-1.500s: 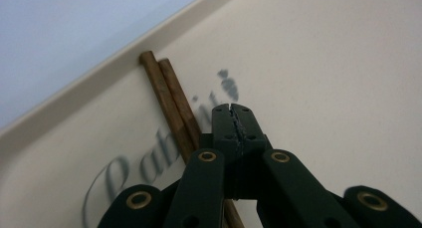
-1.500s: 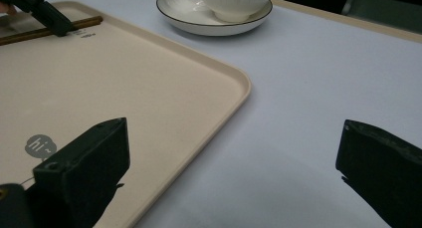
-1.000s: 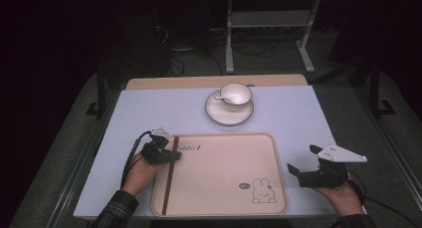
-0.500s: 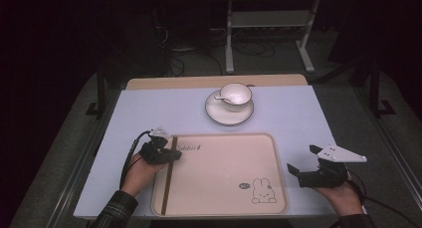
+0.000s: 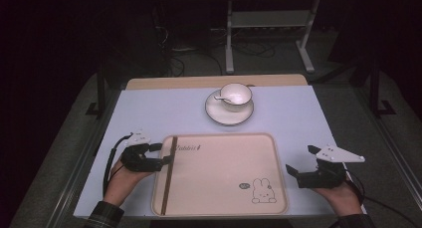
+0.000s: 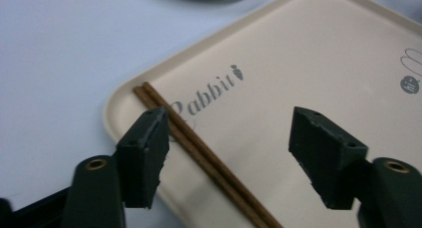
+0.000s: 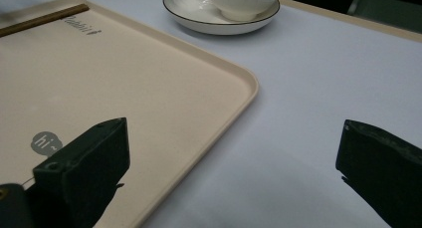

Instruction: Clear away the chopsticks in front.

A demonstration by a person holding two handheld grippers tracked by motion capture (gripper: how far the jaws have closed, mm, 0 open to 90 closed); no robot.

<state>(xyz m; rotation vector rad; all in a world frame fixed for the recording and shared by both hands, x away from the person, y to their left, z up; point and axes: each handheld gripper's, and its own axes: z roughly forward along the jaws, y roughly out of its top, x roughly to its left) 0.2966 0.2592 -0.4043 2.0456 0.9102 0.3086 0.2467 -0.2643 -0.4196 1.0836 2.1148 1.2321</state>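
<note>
A pair of brown chopsticks lies flat along the left side of a beige tray printed with a rabbit. My left gripper hovers over the tray's left rim. Its jaws have just been opening and now stand apart. The chopsticks run below them close to the left jaw, with no pad pressing on them. To the right of the tray, my right gripper is held open over the table, with nothing between its jaws.
A white cup sits on a saucer behind the tray. The pale table ends in a wooden strip at the back. Beyond it are a dark floor, cables and a metal stand.
The left gripper's jaws have opened and let go of the chopsticks, which now lie on the tray. That hand has drawn back a little to the left. The right gripper has not moved.
</note>
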